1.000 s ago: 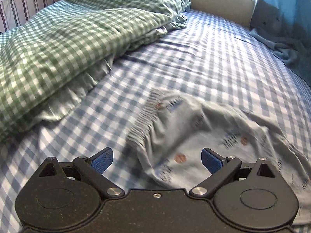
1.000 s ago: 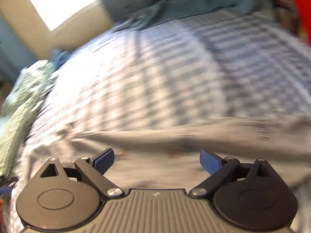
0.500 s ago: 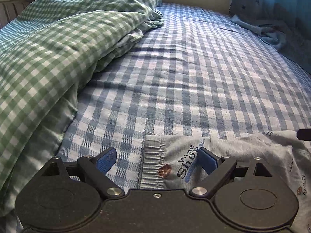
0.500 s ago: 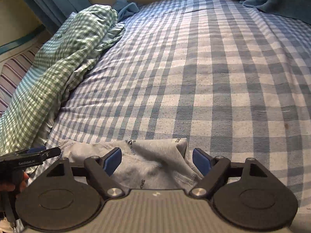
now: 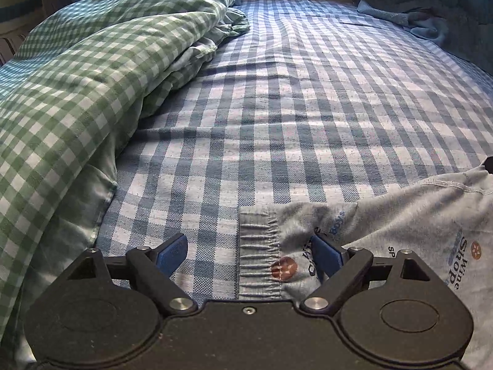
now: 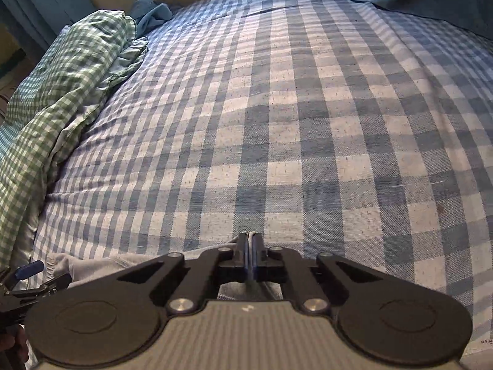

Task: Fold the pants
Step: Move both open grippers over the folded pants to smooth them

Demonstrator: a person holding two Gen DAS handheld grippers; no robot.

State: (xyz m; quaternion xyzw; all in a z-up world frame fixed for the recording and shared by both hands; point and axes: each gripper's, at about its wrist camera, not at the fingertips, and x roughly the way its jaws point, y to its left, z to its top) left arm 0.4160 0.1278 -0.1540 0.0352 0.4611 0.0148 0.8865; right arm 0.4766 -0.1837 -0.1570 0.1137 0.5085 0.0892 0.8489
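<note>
Pants [image 5: 400,234] lay flat, unfolded; we had right gripper [image 6: 250,256] pinching the hem, left gripper [image 5: 246,254] spread over the waistband [image 5: 258,256]

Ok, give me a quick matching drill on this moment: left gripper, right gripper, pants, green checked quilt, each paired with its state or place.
Things:
1. left gripper
2. right gripper
3. pants
4. green checked quilt

States or places:
A. bunched along the left side of the bed
B. shut on grey cloth
C. open, astride the gathered waistband
D. grey with printed words, lying on the blue checked sheet

Pairs: 1-C, 2-B, 3-D, 4-A
</note>
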